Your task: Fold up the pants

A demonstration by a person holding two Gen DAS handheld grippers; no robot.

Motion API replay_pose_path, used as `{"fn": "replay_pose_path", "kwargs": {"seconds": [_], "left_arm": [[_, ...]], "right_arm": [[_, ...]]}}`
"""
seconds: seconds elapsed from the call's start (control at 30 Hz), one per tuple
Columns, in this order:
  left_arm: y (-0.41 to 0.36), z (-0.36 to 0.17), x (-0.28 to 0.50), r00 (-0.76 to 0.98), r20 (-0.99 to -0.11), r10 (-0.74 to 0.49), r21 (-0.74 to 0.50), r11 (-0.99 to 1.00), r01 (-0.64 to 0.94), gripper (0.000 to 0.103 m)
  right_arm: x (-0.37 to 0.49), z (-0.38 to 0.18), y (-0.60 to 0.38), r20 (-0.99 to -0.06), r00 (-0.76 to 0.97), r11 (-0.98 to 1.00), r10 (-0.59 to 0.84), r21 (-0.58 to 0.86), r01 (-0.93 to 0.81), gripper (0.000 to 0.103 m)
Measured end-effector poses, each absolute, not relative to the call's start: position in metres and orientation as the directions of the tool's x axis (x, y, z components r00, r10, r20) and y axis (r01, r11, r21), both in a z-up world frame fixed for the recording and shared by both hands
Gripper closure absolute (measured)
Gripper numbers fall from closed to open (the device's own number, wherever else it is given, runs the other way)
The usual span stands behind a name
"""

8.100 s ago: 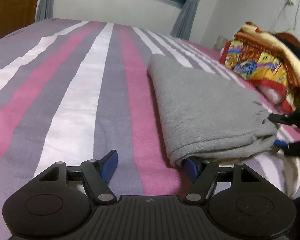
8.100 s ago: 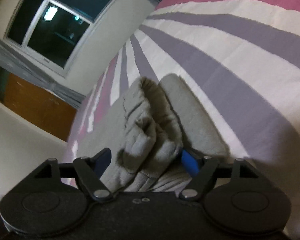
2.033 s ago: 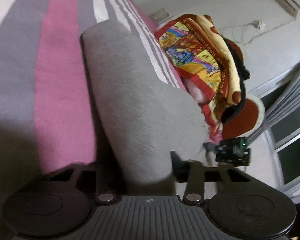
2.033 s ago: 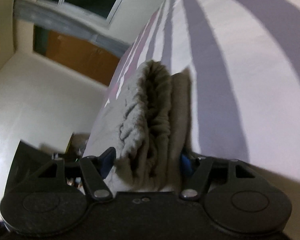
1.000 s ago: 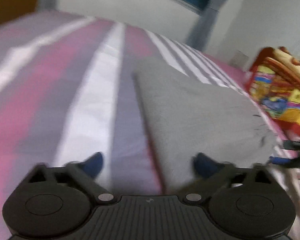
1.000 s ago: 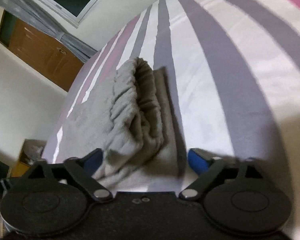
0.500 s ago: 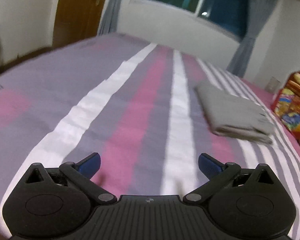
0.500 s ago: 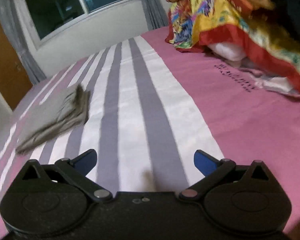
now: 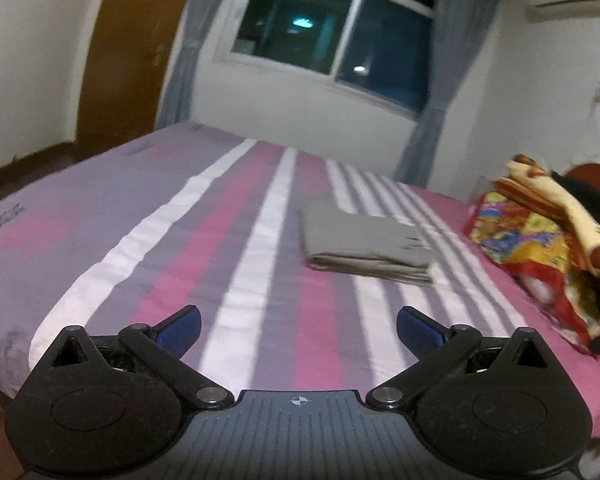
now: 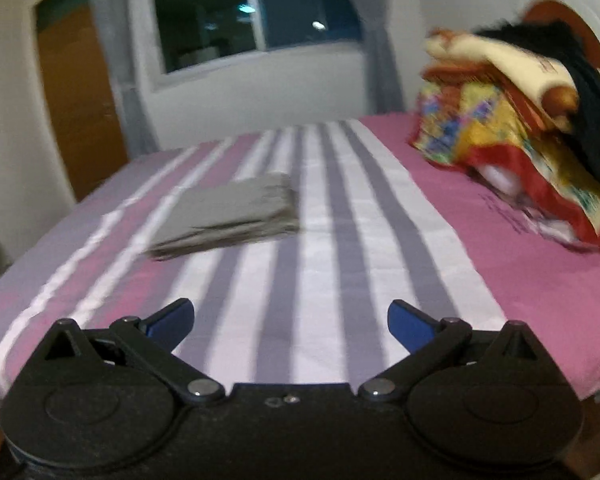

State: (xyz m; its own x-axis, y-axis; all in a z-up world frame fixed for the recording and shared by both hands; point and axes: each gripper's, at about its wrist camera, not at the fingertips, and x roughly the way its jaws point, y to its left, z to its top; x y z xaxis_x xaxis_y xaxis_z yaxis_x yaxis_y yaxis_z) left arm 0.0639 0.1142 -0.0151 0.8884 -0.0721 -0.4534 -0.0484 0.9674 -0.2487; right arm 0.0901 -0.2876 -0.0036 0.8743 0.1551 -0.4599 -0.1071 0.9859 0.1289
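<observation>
The grey pants [image 9: 362, 242] lie folded into a flat rectangle on the striped bed, right of centre in the left wrist view. In the right wrist view the same grey pants [image 10: 230, 214] sit left of centre, blurred. My left gripper [image 9: 299, 328] is open, held well back above the near edge of the bed, nothing between its blue pads. My right gripper [image 10: 291, 322] is open too, also far from the pants and holding nothing.
A pile of colourful blankets [image 9: 540, 232] with dark cloth on top fills the bed's right side, blankets [image 10: 520, 132] in the right view too. The striped sheet [image 9: 180, 248] spreads wide to the left. A window [image 9: 328, 28], curtains and a wooden door [image 9: 128, 60] stand beyond.
Both grippers let go of the folded pants, opened wide and pulled back and up from the bed. The pants stay flat where they were laid.
</observation>
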Motion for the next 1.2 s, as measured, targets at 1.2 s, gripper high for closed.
{"fn": "replay_pose_path", "kwargs": {"seconds": [1.2], "left_arm": [[0.035, 0.037, -0.044, 0.921, -0.346, -0.176, -0.196, 0.974, 0.113, 0.0]], "right_arm": [[-0.006, 0.037, -0.221, -0.287, 0.937, 0.98, 0.198, 0.063, -0.188, 0.0]]}}
